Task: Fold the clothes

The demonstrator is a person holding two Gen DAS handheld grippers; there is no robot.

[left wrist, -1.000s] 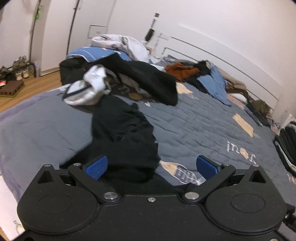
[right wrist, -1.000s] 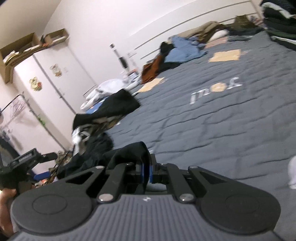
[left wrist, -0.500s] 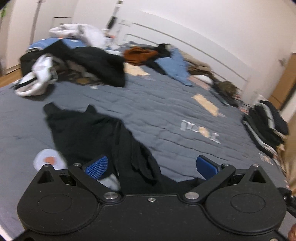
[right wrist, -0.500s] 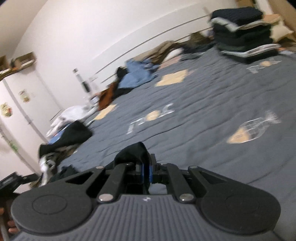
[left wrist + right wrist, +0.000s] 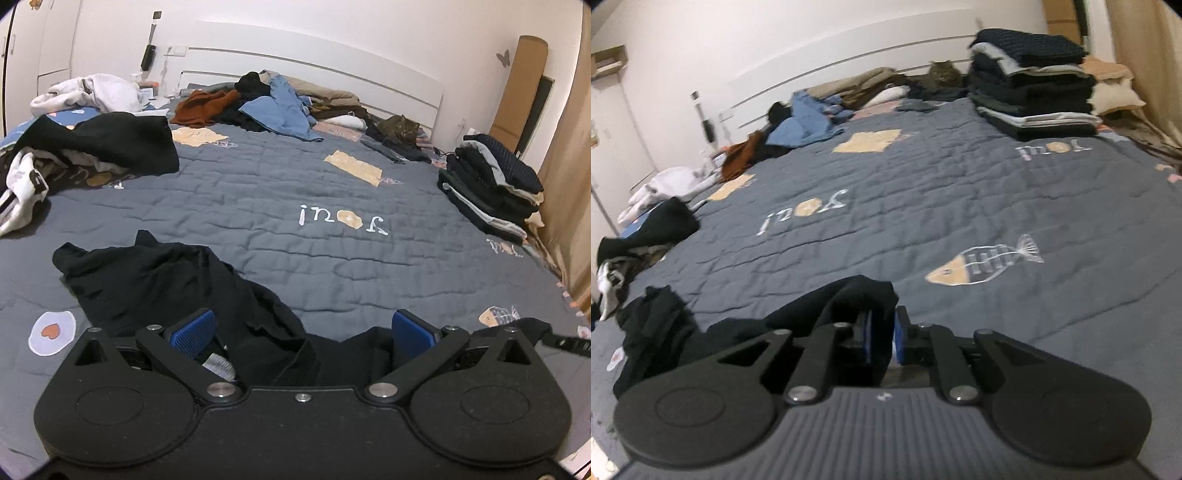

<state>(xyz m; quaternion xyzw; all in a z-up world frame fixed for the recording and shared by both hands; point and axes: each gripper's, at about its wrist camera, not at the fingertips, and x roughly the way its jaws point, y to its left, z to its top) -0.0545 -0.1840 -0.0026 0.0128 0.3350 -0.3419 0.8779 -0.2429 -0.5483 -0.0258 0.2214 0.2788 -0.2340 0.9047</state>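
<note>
The black garment [image 5: 159, 280] is sprawled rumpled near the bed's [image 5: 332, 192] front edge. One end is pinched tight in the right gripper [image 5: 881, 338]; the left gripper [image 5: 301, 330] is spread wide over the cloth. Probably best if it's pulled taut and laid flat before any fold gets made.

light: soft, even indoor light, slightly dim
shadows: faint
glare: none seen
blur: left wrist view sharp; right wrist view smeared all over
distortion: strong fisheye bending, dark corners
colour: slight pink cast on walls
</note>
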